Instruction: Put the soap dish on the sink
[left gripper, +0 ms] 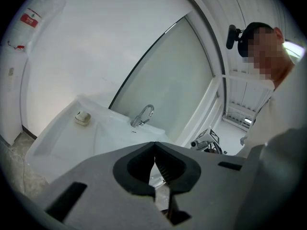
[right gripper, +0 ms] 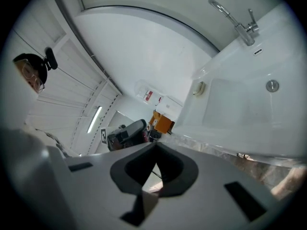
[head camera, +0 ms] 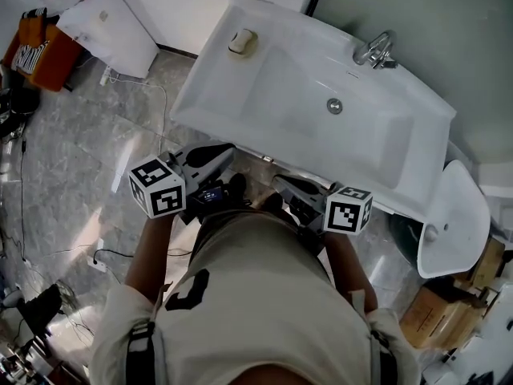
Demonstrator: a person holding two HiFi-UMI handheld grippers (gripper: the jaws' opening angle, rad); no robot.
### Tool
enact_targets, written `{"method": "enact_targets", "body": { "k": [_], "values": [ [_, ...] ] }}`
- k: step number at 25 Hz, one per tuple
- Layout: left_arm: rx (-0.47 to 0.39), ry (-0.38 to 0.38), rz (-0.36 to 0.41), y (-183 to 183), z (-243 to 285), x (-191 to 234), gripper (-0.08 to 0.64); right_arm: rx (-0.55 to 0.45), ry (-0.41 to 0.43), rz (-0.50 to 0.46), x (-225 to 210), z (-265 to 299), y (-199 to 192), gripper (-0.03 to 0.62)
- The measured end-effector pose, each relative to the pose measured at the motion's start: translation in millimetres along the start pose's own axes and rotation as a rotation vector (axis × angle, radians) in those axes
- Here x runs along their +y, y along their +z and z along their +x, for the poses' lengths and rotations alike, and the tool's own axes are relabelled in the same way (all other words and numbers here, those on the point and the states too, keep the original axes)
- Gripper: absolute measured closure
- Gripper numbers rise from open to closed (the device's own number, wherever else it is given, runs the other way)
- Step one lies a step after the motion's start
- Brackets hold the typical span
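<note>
A pale soap dish (head camera: 242, 42) rests on the white sink (head camera: 224, 79), at the rim's far left corner; it also shows small in the left gripper view (left gripper: 82, 118) and in the right gripper view (right gripper: 199, 88). My left gripper (head camera: 215, 156) hovers just short of the sink's near edge, shut, with nothing between its jaws (left gripper: 154, 145). My right gripper (head camera: 282, 184) hangs beside it below the front rim, its jaws (right gripper: 156, 146) also shut and empty. Both are well apart from the dish.
A chrome faucet (head camera: 374, 50) stands at the sink's back and a drain (head camera: 334, 106) sits in the basin. A white cabinet (head camera: 112, 26) and an orange bag (head camera: 36, 42) stand at the left. Cables (head camera: 104, 255) lie on the floor. A white toilet (head camera: 453, 215) and cardboard boxes (head camera: 437, 315) are at the right.
</note>
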State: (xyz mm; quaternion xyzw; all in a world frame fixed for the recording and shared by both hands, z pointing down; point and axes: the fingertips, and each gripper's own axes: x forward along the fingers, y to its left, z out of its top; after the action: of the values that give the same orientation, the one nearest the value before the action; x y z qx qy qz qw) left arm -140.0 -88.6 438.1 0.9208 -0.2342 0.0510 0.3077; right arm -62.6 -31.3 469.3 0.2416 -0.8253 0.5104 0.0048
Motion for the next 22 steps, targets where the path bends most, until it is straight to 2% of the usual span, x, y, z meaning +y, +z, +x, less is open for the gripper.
{"method": "enact_targets", "body": {
  "k": [4, 10, 22],
  "values": [
    [0.014, -0.007, 0.013, 0, -11, 23, 0.54, -0.011, -0.033, 0.003, 3, 17, 4, 0.581],
    [0.055, 0.002, 0.097, 5, -24, 49, 0.54, -0.01, -0.075, -0.019, 8, 42, 14, 0.581],
    [0.071, 0.019, 0.098, 12, -54, 98, 0.54, 0.011, -0.1, -0.026, 15, 94, 24, 0.581]
  ]
}}
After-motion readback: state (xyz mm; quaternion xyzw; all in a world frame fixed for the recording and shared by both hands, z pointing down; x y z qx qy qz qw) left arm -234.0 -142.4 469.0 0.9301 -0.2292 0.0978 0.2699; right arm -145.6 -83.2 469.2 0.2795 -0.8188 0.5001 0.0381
